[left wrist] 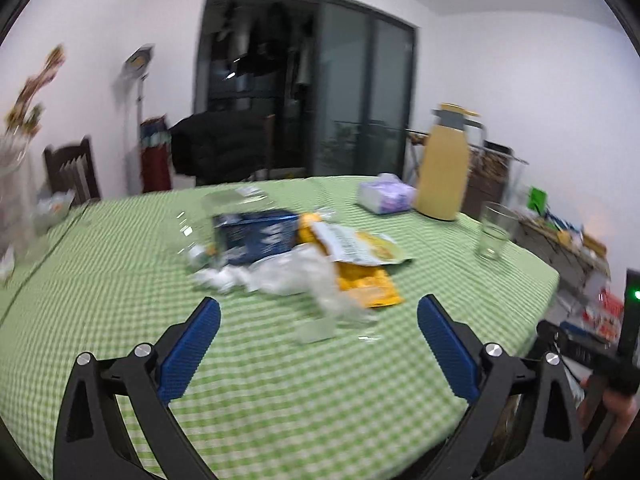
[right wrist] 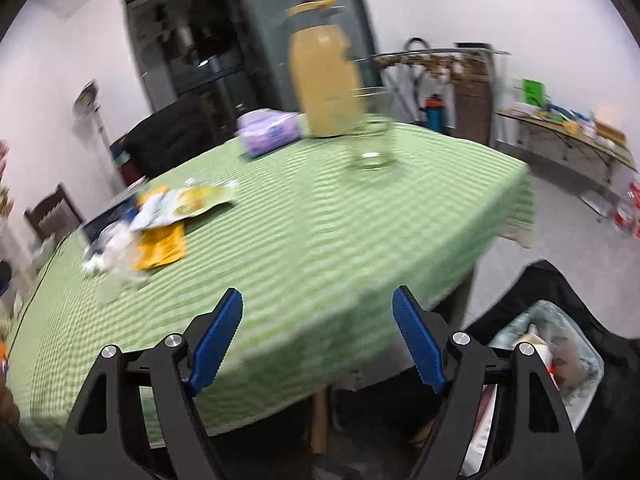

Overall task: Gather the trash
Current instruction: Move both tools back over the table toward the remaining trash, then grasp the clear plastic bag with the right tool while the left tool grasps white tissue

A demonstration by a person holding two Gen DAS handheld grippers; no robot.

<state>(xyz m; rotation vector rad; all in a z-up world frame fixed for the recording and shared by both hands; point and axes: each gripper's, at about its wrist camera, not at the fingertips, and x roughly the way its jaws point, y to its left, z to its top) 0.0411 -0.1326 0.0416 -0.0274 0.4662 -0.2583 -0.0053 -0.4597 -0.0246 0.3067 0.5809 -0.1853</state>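
Note:
A heap of trash lies mid-table on the green checked cloth (left wrist: 120,300): a blue box (left wrist: 256,236), a clear plastic bottle (left wrist: 200,220), yellow snack wrappers (left wrist: 368,284) and crumpled clear plastic (left wrist: 296,276). My left gripper (left wrist: 319,304) hangs open just short of the heap, with nothing held. My right gripper (right wrist: 318,293) is open and empty over the table's near edge, and the trash heap (right wrist: 160,240) lies well to its left. A black bag (right wrist: 560,344) with rubbish inside sits on the floor at lower right.
A yellow jug (left wrist: 442,172), a purple tissue pack (left wrist: 384,198) and a drinking glass (left wrist: 494,232) stand at the table's far right. A glass vase (left wrist: 12,184) stands far left. A chair (left wrist: 72,172) is behind the table. A cluttered side table (right wrist: 568,132) lines the right wall.

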